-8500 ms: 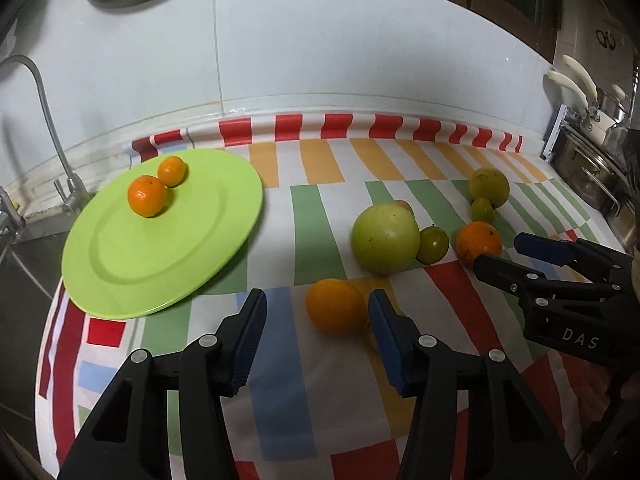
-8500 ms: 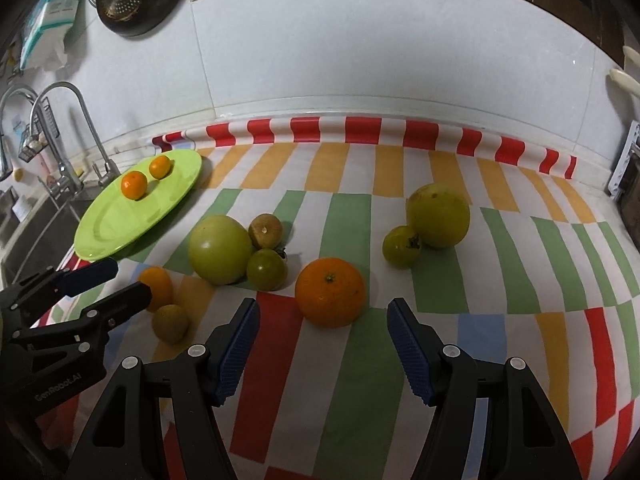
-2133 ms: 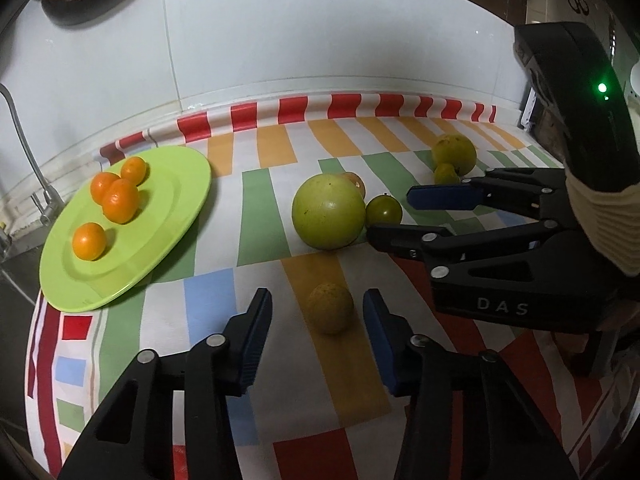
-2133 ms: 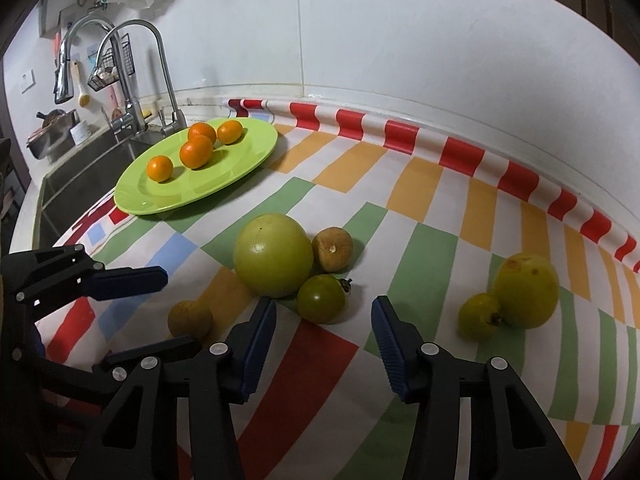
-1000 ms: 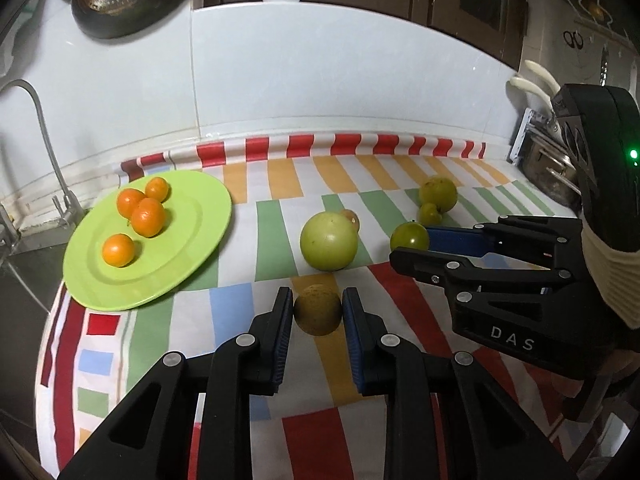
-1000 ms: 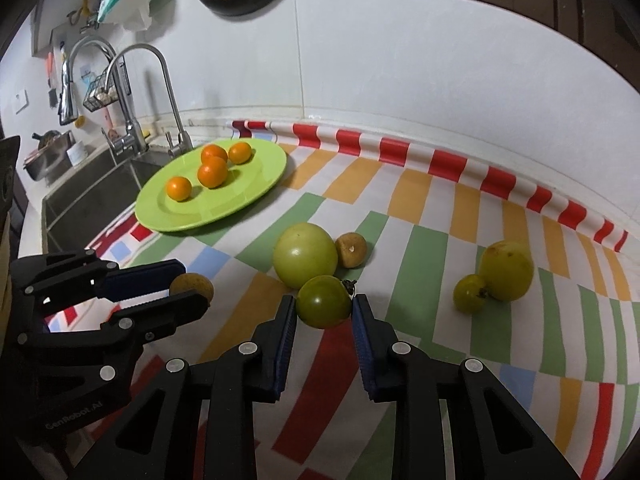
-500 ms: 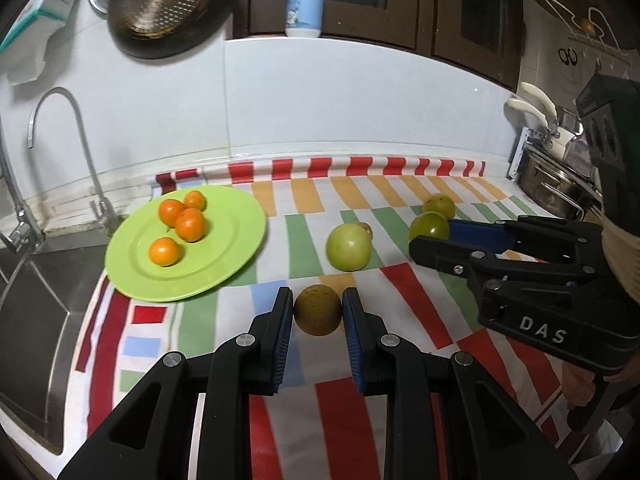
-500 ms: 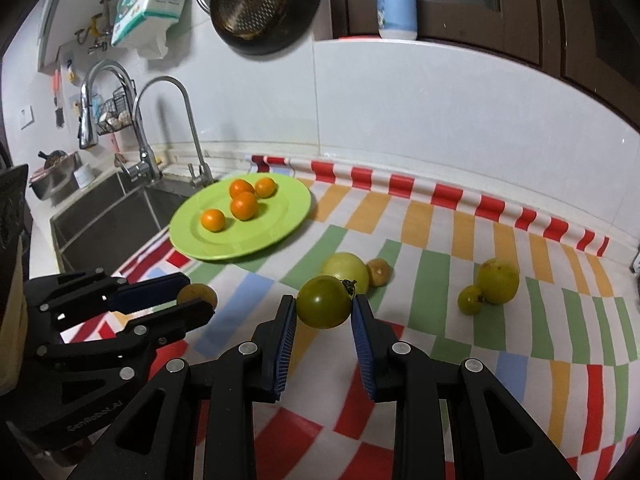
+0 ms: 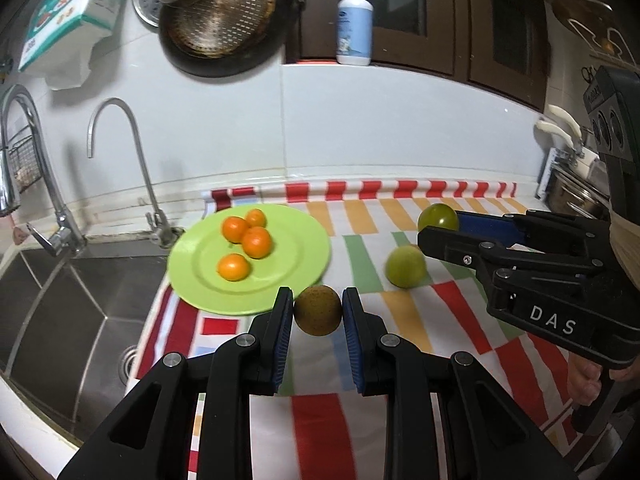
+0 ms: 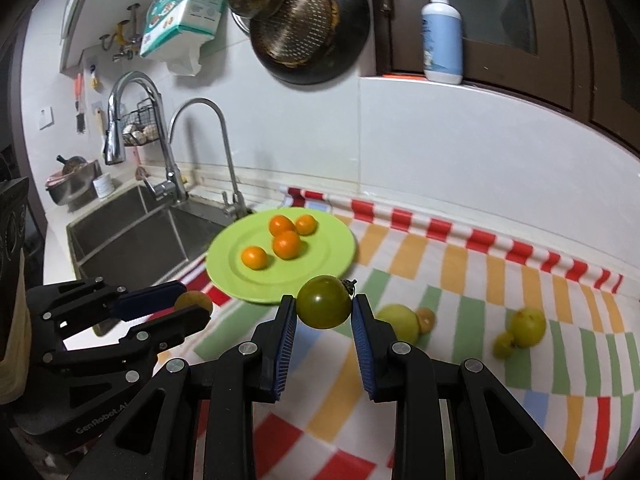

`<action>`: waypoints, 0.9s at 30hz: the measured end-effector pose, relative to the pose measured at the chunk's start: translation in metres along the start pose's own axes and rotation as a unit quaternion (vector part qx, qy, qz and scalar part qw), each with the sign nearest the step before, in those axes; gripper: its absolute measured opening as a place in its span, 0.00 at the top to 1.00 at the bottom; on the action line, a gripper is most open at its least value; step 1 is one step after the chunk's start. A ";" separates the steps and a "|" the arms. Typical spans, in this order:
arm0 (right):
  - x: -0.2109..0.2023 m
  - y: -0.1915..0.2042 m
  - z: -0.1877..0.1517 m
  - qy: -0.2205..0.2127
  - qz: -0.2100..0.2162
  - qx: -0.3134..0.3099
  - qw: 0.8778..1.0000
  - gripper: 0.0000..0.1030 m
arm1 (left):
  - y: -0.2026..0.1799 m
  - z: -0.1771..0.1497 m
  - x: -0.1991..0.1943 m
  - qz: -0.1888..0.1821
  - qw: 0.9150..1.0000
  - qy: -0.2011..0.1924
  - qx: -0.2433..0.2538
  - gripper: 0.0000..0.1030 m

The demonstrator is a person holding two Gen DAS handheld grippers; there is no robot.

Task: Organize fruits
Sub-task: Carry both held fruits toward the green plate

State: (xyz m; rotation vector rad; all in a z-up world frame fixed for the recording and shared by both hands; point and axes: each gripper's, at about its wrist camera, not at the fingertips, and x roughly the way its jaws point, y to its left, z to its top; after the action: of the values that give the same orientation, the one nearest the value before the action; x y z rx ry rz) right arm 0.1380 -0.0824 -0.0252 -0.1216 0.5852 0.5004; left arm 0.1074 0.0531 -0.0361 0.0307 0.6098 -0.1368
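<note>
Two fruits now hang clear of the striped cloth (image 9: 320,412), where a second ago they sat on it. My left gripper (image 9: 317,312) is clamped on a brown fruit (image 9: 318,310); my right gripper (image 10: 324,308) pinches a green tomato (image 10: 325,307). The green plate (image 10: 320,272) with four oranges (image 10: 286,244) lies at eleven o'clock.

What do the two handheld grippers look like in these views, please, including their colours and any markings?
Both are black plastic with bare silver pivot bolts and ribbed blue pads. The right gripper has "DAS" in white on its side; the left gripper has embossed "GenRobot.AI" lettering. A beige knit cuff shows behind each. No cables are visible.
</note>
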 end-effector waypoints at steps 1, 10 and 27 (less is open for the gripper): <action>0.002 0.002 0.002 -0.001 0.003 -0.001 1.000 0.71 | 0.005 0.002 0.000 0.005 1.000 -0.003 -0.002 0.75; 0.033 0.020 0.032 -0.011 0.025 -0.017 0.999 0.71 | 0.037 0.018 0.008 0.039 0.999 -0.021 -0.013 0.75; 0.130 0.017 0.059 0.027 0.032 0.001 0.999 0.71 | 0.085 0.040 0.077 0.066 0.997 -0.010 -0.048 0.75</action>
State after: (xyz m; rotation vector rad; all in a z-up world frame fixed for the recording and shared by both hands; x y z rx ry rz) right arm 0.2528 0.0012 -0.0480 -0.1149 0.6445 0.5604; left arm 0.2045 0.1258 -0.0481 -0.0237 0.5914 0.0209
